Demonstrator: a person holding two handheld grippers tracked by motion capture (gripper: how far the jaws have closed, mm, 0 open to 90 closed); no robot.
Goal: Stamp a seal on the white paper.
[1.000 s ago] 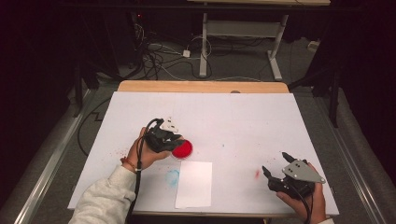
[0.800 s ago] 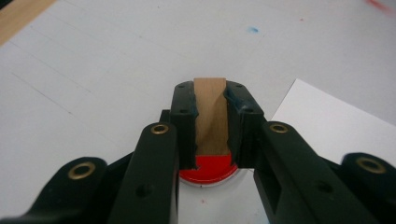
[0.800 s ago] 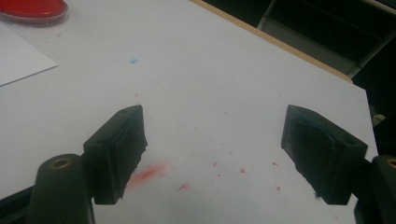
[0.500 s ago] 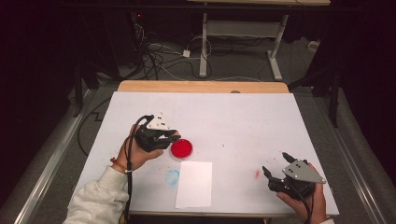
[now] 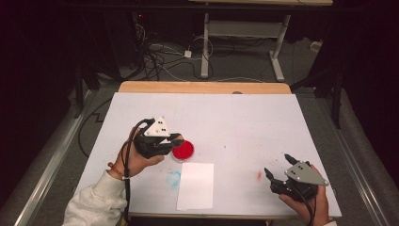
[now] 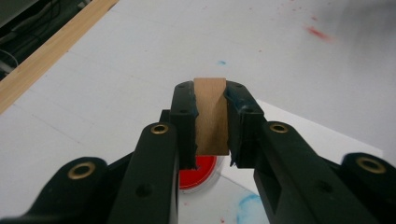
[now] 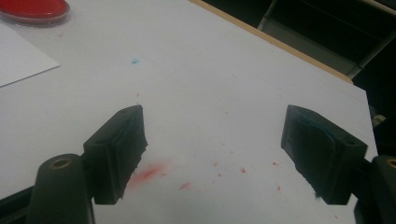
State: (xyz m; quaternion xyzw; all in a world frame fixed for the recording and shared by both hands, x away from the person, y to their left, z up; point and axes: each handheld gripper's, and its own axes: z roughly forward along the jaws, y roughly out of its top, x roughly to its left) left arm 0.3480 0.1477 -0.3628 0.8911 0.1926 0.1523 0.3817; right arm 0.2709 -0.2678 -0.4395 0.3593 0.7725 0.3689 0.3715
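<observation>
At table centre-left, the left gripper [image 5: 175,140] hangs right over the red ink pad [image 5: 183,150], jaws clamped on a small wooden stamp block [image 6: 211,115]. In the left gripper view the block sits squarely between both fingers [image 6: 183,116], held upright, its lower end just above the pad; contact can't be confirmed. White paper sheet [image 5: 195,186] lies at 5 o'clock from the pad, just beside it, blank as far as visible. Blue smear [image 5: 173,178] on the table touches the sheet's left edge at 9 o'clock.

Progress, as a judgement: stamp is picked up, inking is in hand or about to be, printing on the sheet is left.

Right gripper [image 5: 278,170] rests at 4 o'clock, well apart, jaws wide open, holding nothing, beside a red smear [image 5: 259,175].
</observation>
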